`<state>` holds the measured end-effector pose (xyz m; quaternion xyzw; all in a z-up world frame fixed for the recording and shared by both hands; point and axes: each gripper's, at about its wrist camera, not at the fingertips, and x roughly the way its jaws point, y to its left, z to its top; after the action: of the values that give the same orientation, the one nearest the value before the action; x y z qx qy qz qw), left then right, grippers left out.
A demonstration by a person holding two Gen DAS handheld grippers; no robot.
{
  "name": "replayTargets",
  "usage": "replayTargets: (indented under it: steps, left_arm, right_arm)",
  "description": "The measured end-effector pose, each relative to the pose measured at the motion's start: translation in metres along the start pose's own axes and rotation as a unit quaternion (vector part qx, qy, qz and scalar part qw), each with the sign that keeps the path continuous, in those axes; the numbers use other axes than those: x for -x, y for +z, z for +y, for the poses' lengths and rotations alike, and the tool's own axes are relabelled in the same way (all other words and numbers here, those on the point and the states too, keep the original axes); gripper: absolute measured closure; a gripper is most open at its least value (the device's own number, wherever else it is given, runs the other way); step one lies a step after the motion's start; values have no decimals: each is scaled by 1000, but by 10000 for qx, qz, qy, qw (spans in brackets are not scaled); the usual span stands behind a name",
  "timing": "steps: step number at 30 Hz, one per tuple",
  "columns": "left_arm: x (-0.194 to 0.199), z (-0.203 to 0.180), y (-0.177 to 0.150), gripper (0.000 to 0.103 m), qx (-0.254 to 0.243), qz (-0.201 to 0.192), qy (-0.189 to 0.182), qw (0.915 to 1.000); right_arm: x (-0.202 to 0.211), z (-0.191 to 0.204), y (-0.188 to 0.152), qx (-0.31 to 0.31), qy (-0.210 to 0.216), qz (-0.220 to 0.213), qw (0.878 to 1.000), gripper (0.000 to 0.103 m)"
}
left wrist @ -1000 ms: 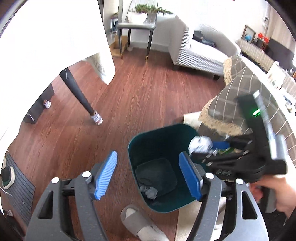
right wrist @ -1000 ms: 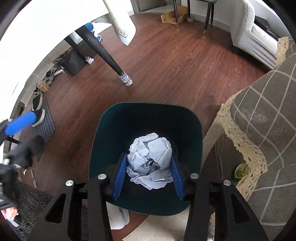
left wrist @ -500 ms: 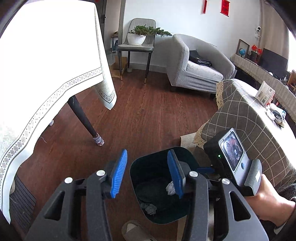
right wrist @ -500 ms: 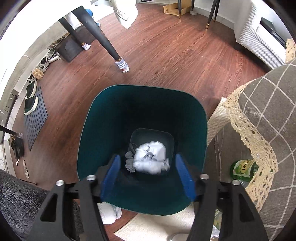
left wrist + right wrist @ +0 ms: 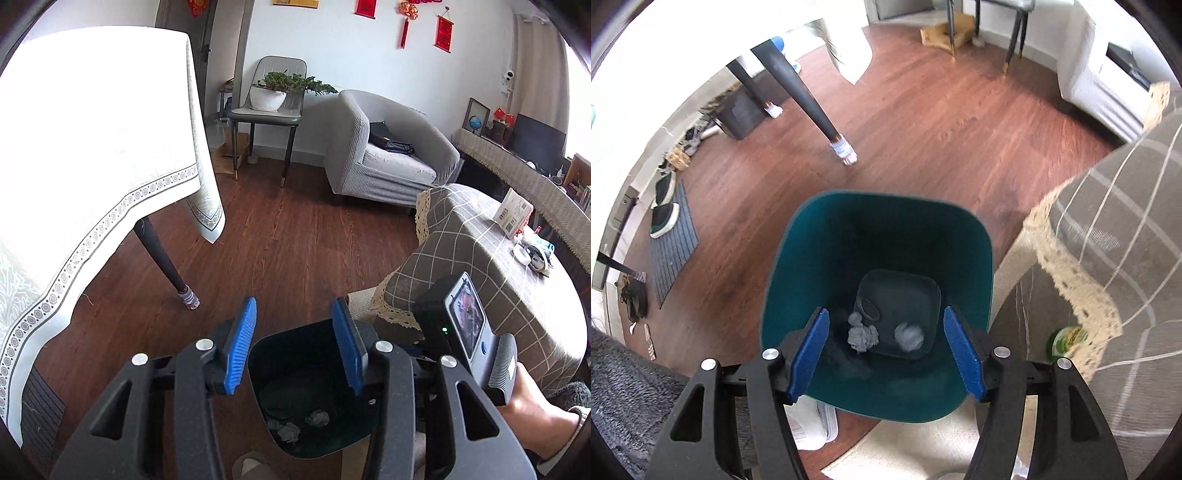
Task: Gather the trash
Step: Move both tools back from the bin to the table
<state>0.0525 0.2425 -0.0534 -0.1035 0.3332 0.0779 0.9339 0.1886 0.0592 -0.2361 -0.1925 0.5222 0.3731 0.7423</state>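
The trash was already down in the bin: two crumpled paper wads, one (image 5: 863,336) on the left of the bottom and a paler one (image 5: 909,336) just to its right, apart from each other. The teal bin (image 5: 812,236) stood on the wood floor (image 5: 923,122), tucked against the worktop with the checked, lace-edged cloth (image 5: 1115,236).

The right gripper (image 5: 882,354) hung straight over the bin mouth; its jaws had just been opening and stood apart with nothing between them.

The left gripper (image 5: 295,350) sat near the bin's rim, aimed more across the room. Its jaws had just been closing to a middling gap, also empty. A hand (image 5: 532,417) gripped the right tool's handle beside it.

Further out were a white-clothed table (image 5: 92,155) and a grey armchair (image 5: 388,155).
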Motion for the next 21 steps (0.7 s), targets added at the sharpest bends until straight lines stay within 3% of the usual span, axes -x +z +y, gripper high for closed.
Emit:
replayTargets:
  steps: [10,21]
  left_arm:
    - [16,-9,21,56,163,-336,-88,9993]
    - [17,-60,36,45,-137,-578,-317,9977]
  right_arm:
    - [77,11,-3,532,18,-1117,9923,40]
    - [161,-28,-18,286,-253,-2105,9768,41]
